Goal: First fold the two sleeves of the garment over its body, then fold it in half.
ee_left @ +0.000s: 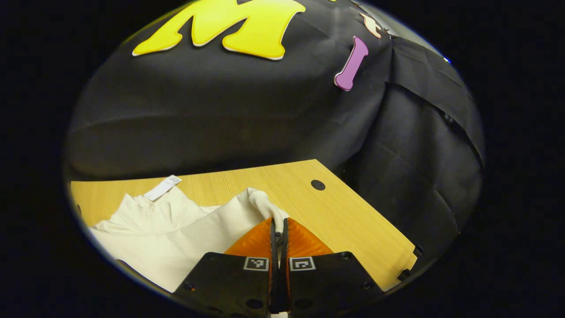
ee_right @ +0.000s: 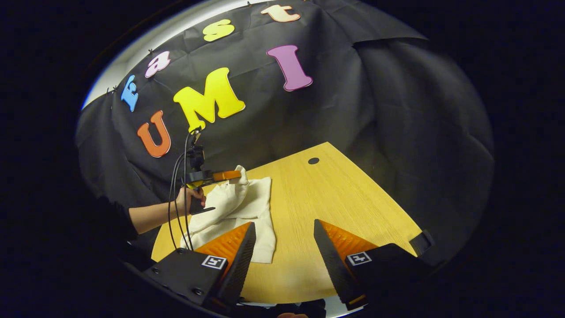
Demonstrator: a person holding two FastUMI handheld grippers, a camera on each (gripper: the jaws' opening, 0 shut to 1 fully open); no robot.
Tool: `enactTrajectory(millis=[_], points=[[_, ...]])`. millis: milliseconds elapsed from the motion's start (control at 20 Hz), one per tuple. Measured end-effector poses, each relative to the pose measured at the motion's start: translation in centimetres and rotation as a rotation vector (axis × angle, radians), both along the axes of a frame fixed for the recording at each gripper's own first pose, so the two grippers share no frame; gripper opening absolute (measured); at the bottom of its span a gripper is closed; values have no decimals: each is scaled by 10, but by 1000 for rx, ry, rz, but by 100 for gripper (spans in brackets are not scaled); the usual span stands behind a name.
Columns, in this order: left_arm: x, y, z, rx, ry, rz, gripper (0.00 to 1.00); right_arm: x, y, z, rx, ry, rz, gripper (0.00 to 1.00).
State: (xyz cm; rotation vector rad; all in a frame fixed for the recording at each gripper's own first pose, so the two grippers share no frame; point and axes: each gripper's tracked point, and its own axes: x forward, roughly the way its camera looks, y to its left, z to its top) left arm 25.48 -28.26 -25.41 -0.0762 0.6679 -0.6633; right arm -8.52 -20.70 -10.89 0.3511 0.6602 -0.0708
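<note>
A cream long-sleeved garment [ee_left: 150,234] lies on the wooden table [ee_left: 353,221]. My left gripper [ee_left: 279,223] is shut on the ribbed cuff of one sleeve [ee_left: 260,201], which is pulled up off the table and over the body. In the right gripper view, a hand [ee_right: 190,201] holds that left gripper [ee_right: 236,175] above the garment [ee_right: 251,207], with the sleeve hanging from its tips. Nearer the table's front edge, my right gripper [ee_right: 284,234] stands open, holding nothing, its left finger over the garment's near hem.
A white label [ee_left: 162,187] sticks out at the garment's collar. The table has a round black hole [ee_right: 313,160] near its far corner. Bare wood [ee_right: 344,198] stretches to the right of the garment. Black cloth walls the booth behind the table.
</note>
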Motion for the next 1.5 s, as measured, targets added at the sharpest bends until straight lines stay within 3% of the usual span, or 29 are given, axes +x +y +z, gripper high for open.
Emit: enactTrajectory(millis=[200,300,350,450,650,850,1050,1300,1500], points=[[0,-6,-55,52,109,26,7,-1,0,0,-12,23,6,83],[-2,-5,-62,45,134,46,18,-1,1,2,-11,25,12,83],[-1,-1,-63,39,132,64,30,-2,2,2,-15,25,20,83],[-1,16,-57,39,112,108,79,3,10,4,-21,20,42,83],[-3,61,-23,67,9,201,98,24,36,9,-56,-25,112,83],[-19,108,41,40,-142,275,99,52,62,19,-115,-94,169,86],[-54,142,123,-44,-309,367,98,77,89,33,-157,-157,193,92],[-98,185,187,40,-487,447,98,98,122,41,-185,-218,230,92],[-130,200,202,37,-497,471,98,110,137,49,-205,-251,266,92]])
